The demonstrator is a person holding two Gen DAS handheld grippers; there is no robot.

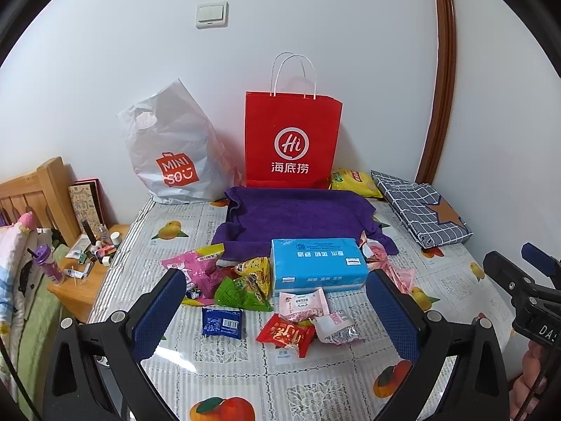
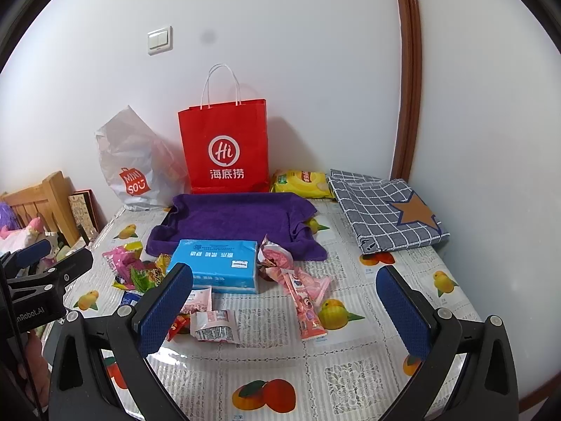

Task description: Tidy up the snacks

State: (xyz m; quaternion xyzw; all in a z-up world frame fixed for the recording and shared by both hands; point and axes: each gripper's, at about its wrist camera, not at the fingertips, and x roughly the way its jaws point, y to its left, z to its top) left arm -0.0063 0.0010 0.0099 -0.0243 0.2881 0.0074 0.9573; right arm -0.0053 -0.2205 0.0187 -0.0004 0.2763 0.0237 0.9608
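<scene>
Loose foil snack packets (image 1: 245,294) lay scattered on the fruit-printed plastic tablecloth (image 1: 168,358), crowding a light-blue soft tissue pack (image 1: 317,263) printed with Chinese characters too small to read. Behind it sat a purple towel (image 1: 294,215), then a red paper carrier bag (image 1: 292,140) marked "Hi" and "海底捞", a white plastic "MINISO" bag (image 1: 175,154) and a yellow crisp packet (image 2: 301,183). The left gripper (image 1: 277,308) and right gripper (image 2: 285,310) both hovered with blue-padded jaws wide apart, holding nothing.
</scene>
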